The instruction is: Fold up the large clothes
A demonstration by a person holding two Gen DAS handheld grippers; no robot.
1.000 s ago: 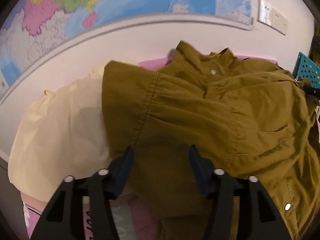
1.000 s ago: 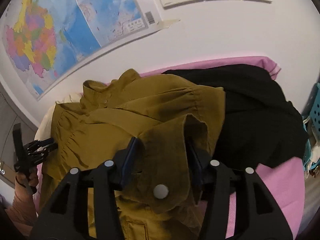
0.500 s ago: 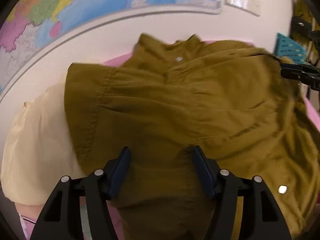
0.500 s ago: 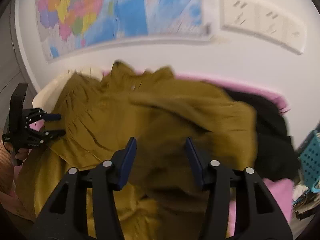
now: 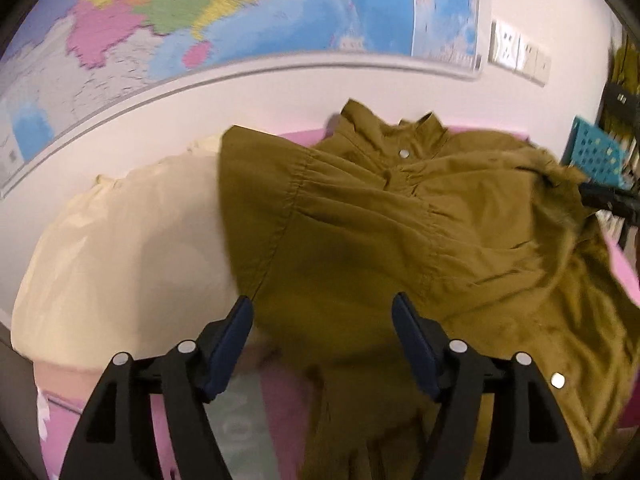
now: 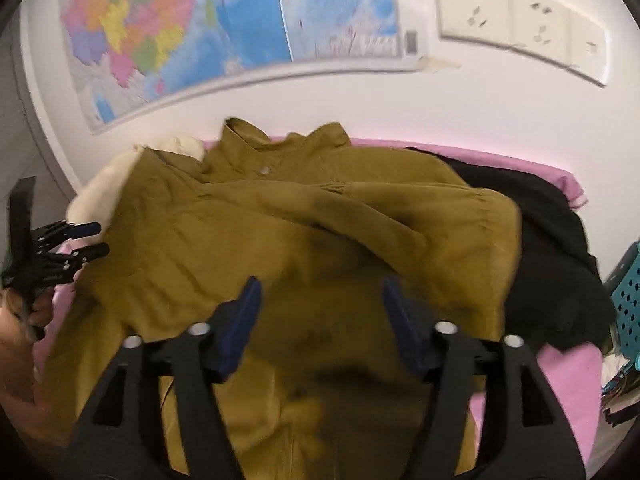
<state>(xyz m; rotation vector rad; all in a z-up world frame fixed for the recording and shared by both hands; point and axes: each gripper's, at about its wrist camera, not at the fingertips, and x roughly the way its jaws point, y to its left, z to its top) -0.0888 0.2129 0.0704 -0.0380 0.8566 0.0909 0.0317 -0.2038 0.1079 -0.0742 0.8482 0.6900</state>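
Note:
An olive-green jacket [image 5: 400, 220] lies spread on the pink bed, collar toward the wall and one sleeve folded across its front [image 6: 380, 216]. My left gripper [image 5: 322, 304] hovers over the jacket's near left edge. Its jaws are opening, the cloth lies below them, and the pads press on nothing. My right gripper [image 6: 321, 286] hangs over the jacket's lower middle, jaws also opening, with no cloth pinched. Each gripper shows in the other's view: the left gripper [image 6: 80, 240] at the jacket's left side, the right gripper [image 5: 600, 200] at its right.
A cream garment [image 5: 128, 248] lies left of the jacket and a black garment [image 6: 552, 260] right of it, both on the pink sheet [image 6: 560, 380]. A teal perforated basket [image 5: 596, 152] stands at the right. The wall carries a map [image 5: 240, 20] and sockets [image 6: 520, 20].
My right gripper has let go of the sleeve cuff, which now lies folded across the jacket. Both pairs of jaws stand wider. Both grippers have drawn back a little from the cloth.

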